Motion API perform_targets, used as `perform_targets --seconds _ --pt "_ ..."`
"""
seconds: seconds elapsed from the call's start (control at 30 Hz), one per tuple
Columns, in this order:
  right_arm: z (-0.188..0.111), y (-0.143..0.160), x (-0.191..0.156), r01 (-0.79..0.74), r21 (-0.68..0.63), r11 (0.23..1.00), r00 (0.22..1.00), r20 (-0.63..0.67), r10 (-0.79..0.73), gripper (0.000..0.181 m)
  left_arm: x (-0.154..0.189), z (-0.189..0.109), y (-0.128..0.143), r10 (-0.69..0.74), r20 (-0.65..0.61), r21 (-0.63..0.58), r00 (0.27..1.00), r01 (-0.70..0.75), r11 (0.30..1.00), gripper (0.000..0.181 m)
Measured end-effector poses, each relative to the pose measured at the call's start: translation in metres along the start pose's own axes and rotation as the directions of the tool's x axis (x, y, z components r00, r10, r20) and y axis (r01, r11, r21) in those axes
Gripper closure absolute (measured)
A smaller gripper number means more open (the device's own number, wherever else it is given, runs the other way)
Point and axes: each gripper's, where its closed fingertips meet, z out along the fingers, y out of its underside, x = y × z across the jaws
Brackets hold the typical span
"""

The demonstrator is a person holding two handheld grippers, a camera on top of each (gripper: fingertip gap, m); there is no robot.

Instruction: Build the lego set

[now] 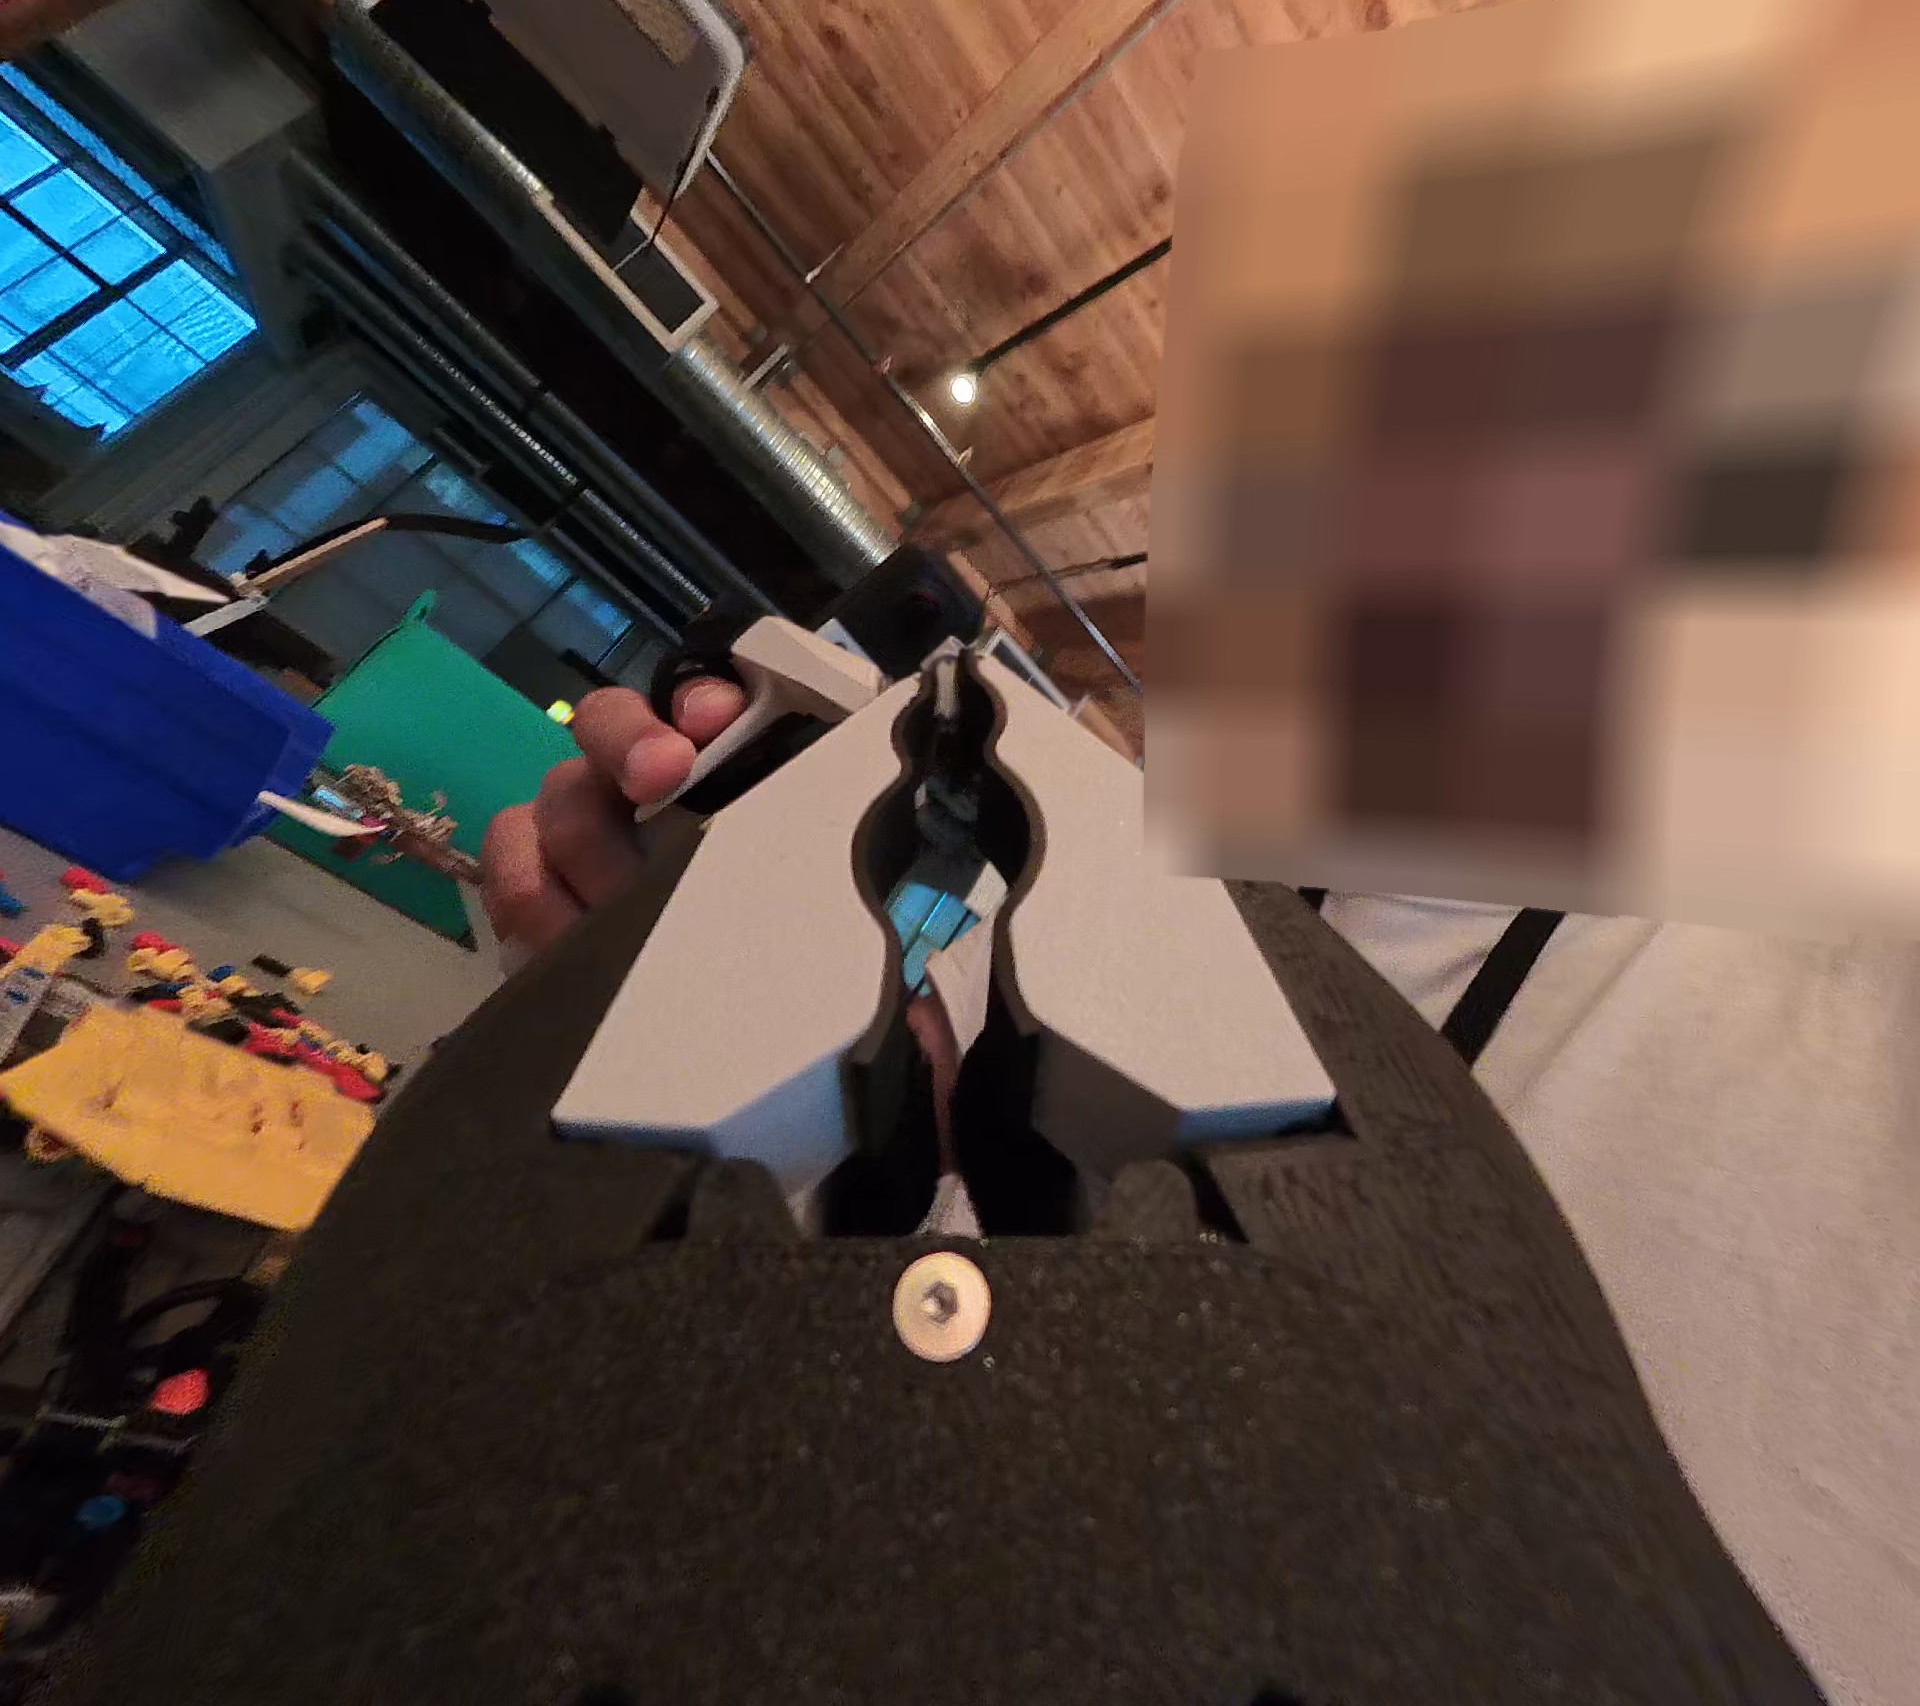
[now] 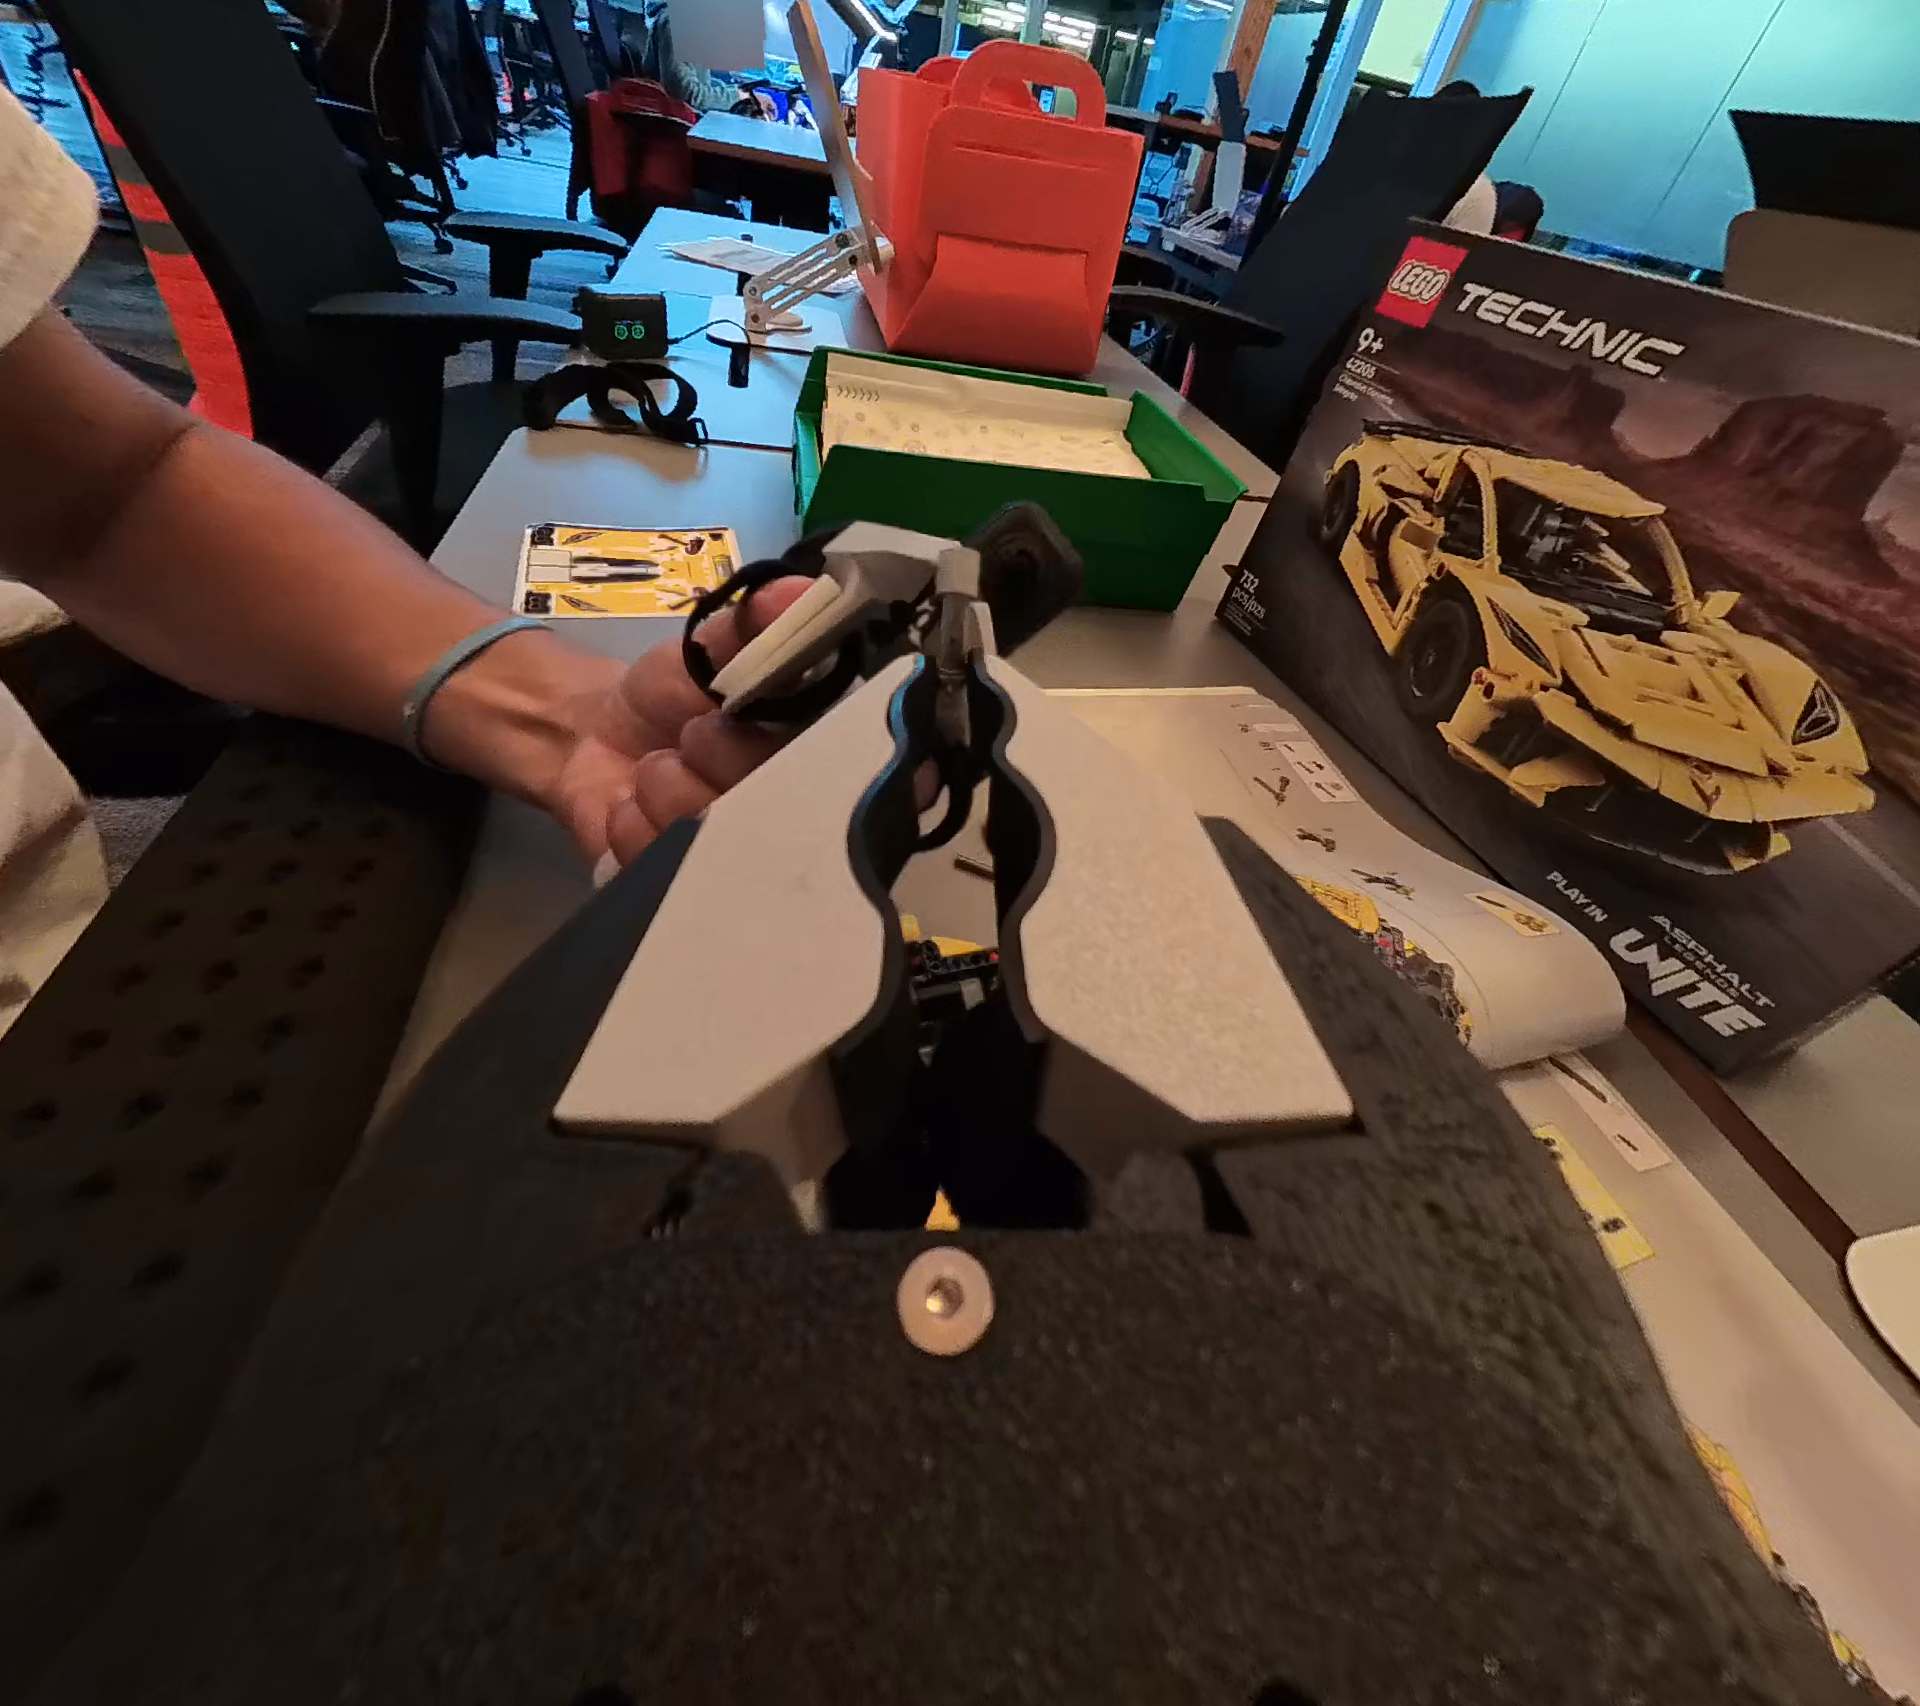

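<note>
My right gripper [image 2: 951, 669] is shut on a small light-grey lego piece [image 2: 954, 617] that sticks out past its tips, held above the table. My left gripper [image 1: 951, 680] points up toward the ceiling, its jaws closed with a pale sliver of a piece [image 1: 943, 692] between the tips. The two grippers meet tip to tip. The left one shows in the right wrist view [image 2: 873, 576] with a hand [image 2: 623, 752] on it. The right one shows in the left wrist view [image 1: 790, 680]. Whether both pinch the same piece is hard to tell.
Loose yellow, red and black lego parts [image 1: 166, 981], a yellow sheet [image 1: 197, 1116], a blue bin [image 1: 135, 721] and a partly built model [image 1: 395, 809] lie at left. The lego box [image 2: 1558, 617], open booklet [image 2: 1403, 908], green tray [image 2: 1132, 529], orange bag [image 2: 997, 202] and sticker sheet [image 2: 623, 570] stand ahead. Only a small space, under 4 cm, lies between the two pairs of fingers.
</note>
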Motion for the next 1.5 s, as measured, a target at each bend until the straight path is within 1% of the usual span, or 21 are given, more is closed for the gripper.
perform_targets --seconds 0.03,0.17,0.23,0.33,0.47,0.57,0.63,0.7,0.77,0.83,0.93,1.03,1.13,1.2,1.27,1.3,1.37,1.4,1.43,1.47,1.5 --pt "0.001 0.002 -0.001 0.005 -0.02 1.0 1.0 0.002 -0.005 0.177 -0.001 0.0 0.001 0.019 0.016 -0.021 1.0 -0.019 1.0 0.179" --pt "0.0 0.014 0.0 0.108 -0.157 0.982 0.993 -0.021 -0.113 0.177 -0.006 -0.006 0.008 0.191 0.128 -0.179 0.973 -0.167 0.97 0.178" --pt "0.001 0.016 -0.003 0.145 -0.171 0.975 0.988 -0.02 -0.151 0.177 -0.008 -0.005 0.016 0.244 0.149 -0.255 0.958 -0.201 0.946 0.178" --pt "-0.001 0.017 -0.001 0.138 -0.164 0.977 0.989 -0.024 -0.144 0.177 -0.011 -0.004 0.021 0.272 0.171 -0.289 0.947 -0.215 0.933 0.178" --pt "-0.001 0.029 0.001 0.182 -0.23 0.956 0.981 -0.026 -0.193 0.177 -0.019 -0.01 0.023 0.358 0.226 -0.372 0.906 -0.259 0.891 0.178" --pt "-0.002 0.04 0.003 0.203 -0.288 0.936 0.976 -0.018 -0.217 0.176 -0.024 -0.015 0.023 0.443 0.259 -0.446 0.859 -0.3 0.843 0.178" --pt "0.0 0.042 0.001 0.193 -0.293 0.937 0.979 -0.005 -0.203 0.177 -0.026 -0.017 0.027 0.479 0.263 -0.486 0.838 -0.314 0.815 0.178" --pt "0.0 0.047 0.003 0.207 -0.312 0.927 0.975 -0.009 -0.221 0.177 -0.029 -0.02 0.028 0.537 0.269 -0.539 0.8 -0.337 0.772 0.178" --pt "-0.001 0.046 0.002 0.185 -0.294 0.938 0.981 0.002 -0.192 0.177 -0.029 -0.02 0.029 0.545 0.262 -0.549 0.796 -0.342 0.763 0.178" --pt "-0.001 0.052 0.003 0.195 -0.322 0.926 0.979 0.006 -0.204 0.177 -0.031 -0.024 0.03 0.578 0.264 -0.579 0.772 -0.352 0.735 0.178" --pt "-0.002 0.052 0.004 0.181 -0.321 0.93 0.982 0.007 -0.189 0.177 -0.032 -0.026 0.028 0.595 0.273 -0.588 0.756 -0.359 0.725 0.178" --pt "-0.001 0.049 0.002 0.17 -0.305 0.937 0.985 0.014 -0.174 0.177 -0.029 -0.024 0.029 0.577 0.263 -0.569 0.773 -0.359 0.74 0.178" --pt "-0.004 0.052 0.004 0.174 -0.313 0.934 0.984 0.011 -0.18 0.177 -0.031 -0.026 0.029 0.591 0.267 -0.586 0.761 -0.358 0.727 0.178" --pt "-0.006 0.052 -0.002 0.171 -0.316 0.933 0.985 0.064 -0.159 0.177 -0.028 -0.026 0.032 0.594 0.248 -0.602 0.766 -0.358 0.714 0.177" --pt "-0.019 0.068 -0.011 0.197 -0.446 0.873 0.979 0.138 -0.151 0.177 -0.023 -0.024 0.035 0.647 0.214 -0.627 0.732 -0.405 0.665 0.178" --pt "-0.029 0.079 -0.022 0.2 -0.516 0.833 0.975 0.191 -0.115 0.176 -0.02 -0.024 0.039 0.706 0.186 -0.666 0.683 -0.441 0.602 0.177" --pt "-0.052 0.104 -0.054 0.162 -0.638 0.753 0.957 0.288 0.038 0.176 -0.026 -0.033 0.049 0.848 0.104 -0.795 0.52 -0.469 0.385 0.177" --pt "-0.06 0.118 -0.069 0.143 -0.69 0.71 0.946 0.307 0.108 0.176 -0.029 -0.037 0.052 0.891 0.07 -0.833 0.448 -0.466 0.299 0.178" --pt "-0.066 0.135 -0.078 0.133 -0.742 0.657 0.939 0.306 0.155 0.175 -0.031 -0.04 0.054 0.913 0.055 -0.849 0.404 -0.463 0.256 0.178" --pt "-0.066 0.151 -0.079 0.139 -0.771 0.621 0.948 0.285 0.142 0.175 -0.032 -0.04 0.055 0.92 0.057 -0.849 0.388 -0.467 0.249 0.178" --pt "-0.065 0.162 -0.082 0.139 -0.784 0.605 0.951 0.276 0.139 0.175 -0.032 -0.04 0.055 0.926 0.061 -0.842 0.373 -0.478 0.248 0.178"
